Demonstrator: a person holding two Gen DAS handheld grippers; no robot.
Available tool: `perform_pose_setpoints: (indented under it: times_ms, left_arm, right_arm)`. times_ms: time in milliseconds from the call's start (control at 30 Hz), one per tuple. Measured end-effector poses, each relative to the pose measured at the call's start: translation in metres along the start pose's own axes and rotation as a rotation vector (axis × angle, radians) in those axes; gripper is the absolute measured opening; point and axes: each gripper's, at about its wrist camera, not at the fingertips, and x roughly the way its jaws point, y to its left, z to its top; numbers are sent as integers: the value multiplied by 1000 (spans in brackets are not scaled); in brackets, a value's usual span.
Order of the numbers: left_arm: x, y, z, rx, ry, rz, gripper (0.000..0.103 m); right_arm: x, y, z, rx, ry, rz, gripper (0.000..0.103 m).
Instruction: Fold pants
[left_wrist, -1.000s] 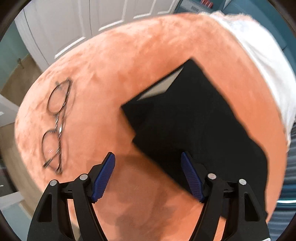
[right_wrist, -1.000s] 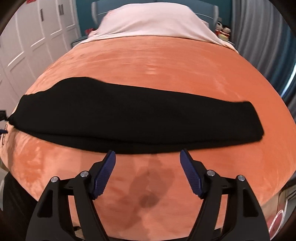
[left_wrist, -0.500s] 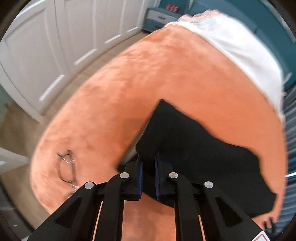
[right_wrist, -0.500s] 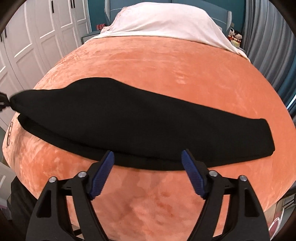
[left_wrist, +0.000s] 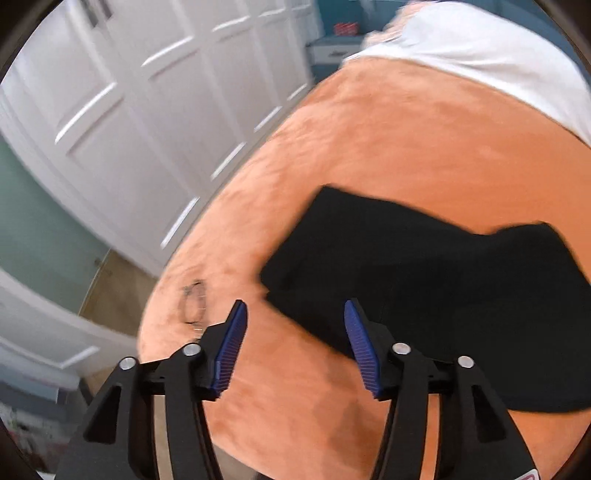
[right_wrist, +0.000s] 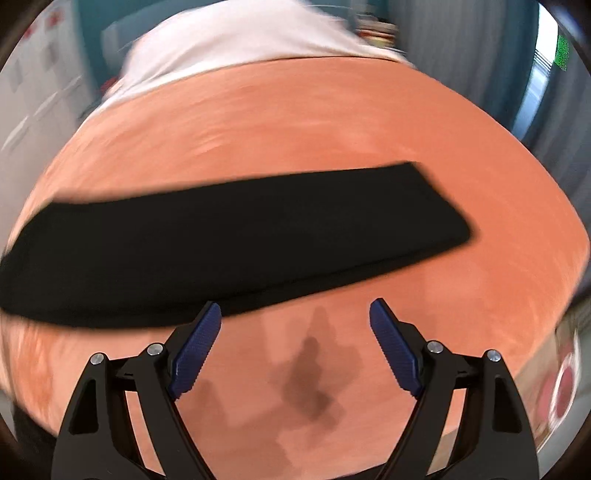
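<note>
Black pants lie folded lengthwise on an orange bedspread. In the right wrist view the pants stretch as a long dark band from the left edge to right of centre. My left gripper hangs above the near left corner of the pants; its jaws are opening and nothing is between the blue pads. My right gripper stands open over bare bedspread just below the pants' near edge, with nothing in it. Both views are motion-blurred.
A pair of glasses lies on the bedspread left of the pants, near the bed's edge. White pillows sit at the head of the bed. White wardrobe doors stand to the left, beyond the bed's edge.
My left gripper shut on the pants' corner, then let go and lifted away with its jaws apart. My right gripper swung to the right along the near edge, staying open.
</note>
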Motion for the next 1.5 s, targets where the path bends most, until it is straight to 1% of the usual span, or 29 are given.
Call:
perform_pose_setpoints:
  times_ms: [67,133,233,333,367,433,467,500,567,600,633,700,733,767,833,900,933,967,1000,1067,1100,1133,1200,1233,1267,1367,1400,1433,1500]
  left_arm:
    - [-17,-33,-9,38,-13,-51,65]
    - [-33,-69,-20,75,-12,-101,65]
    - [-40,-119,-32,120,16,-179,65]
    - [-41,-159,-43,165,41,-210,65]
    - [-41,-170,-47,178,47,-206,65]
    - [-38,-190,-53,211,62,-201,65]
    - [-37,-196,-54,222,69,-191,65]
    - [-37,-202,-55,235,73,-187,65]
    - [-34,-207,-55,252,66,-166,67]
    - [-30,-209,-56,263,60,-139,72]
    - [-25,-209,-57,270,60,-125,73]
    - [-6,-212,-63,297,89,-74,73]
    - [2,-213,-66,305,103,-54,73]
    - [10,-212,-69,306,119,-29,73]
    - [23,-202,-73,287,150,-31,73]
    - [27,-191,-75,251,168,-59,73]
    - [28,-184,-76,229,168,-79,73]
    - [28,-177,-76,212,165,-86,73]
    - [26,-171,-75,196,152,-102,73]
    - [24,-161,-71,175,120,-99,73]
    - [21,-153,-66,161,94,-94,73]
    - [20,-146,-60,150,77,-98,73]
    - [20,-127,-41,110,43,-111,73]
    - [22,-116,-29,90,29,-110,73]
    - [27,-105,-13,67,19,-104,73]
    - [53,-78,38,7,10,-99,79]
    - [67,-73,53,-7,6,-69,79]
    - [90,-69,68,0,26,-6,79]
    - [133,-74,84,62,86,67,81]
  right_arm:
    - [18,-52,22,114,4,-15,81]
    - [35,-83,39,171,12,-36,81]
    - [61,-110,60,191,11,-47,81]
    - [85,-115,67,188,45,-7,78]
    - [94,-112,66,154,68,7,63]
    - [104,-102,67,66,79,-4,43]
    - [100,-97,69,37,85,45,13]
    - [93,-95,72,28,74,47,13]
    - [61,-95,78,-21,-9,36,13]
    - [54,-100,78,-29,-31,28,13]
    - [64,-110,73,-25,3,12,13]
    - [100,-118,55,-25,119,-4,15]
    - [102,-111,50,-62,92,-26,16]
    - [94,-103,54,-91,72,-53,20]
    - [76,-97,64,-72,55,-95,37]
    - [52,-95,69,-26,9,-157,39]
    - [34,-88,71,-10,-36,-170,39]
    - [18,-72,73,-19,-71,-133,39]
    - [6,-46,76,-63,-92,-58,39]
    - [-4,14,79,-172,-94,54,39]
    - [-5,49,78,-229,-85,117,39]
    - [-3,97,76,-293,-60,216,38]
    - [4,168,71,-361,-13,359,27]
    - [10,212,67,-399,20,432,25]
    - [13,249,59,-438,41,480,22]
    - [28,353,46,-554,69,537,22]
    - [34,377,43,-562,87,557,22]
    - [41,407,39,-571,114,576,22]
    - [54,442,34,-601,118,562,22]
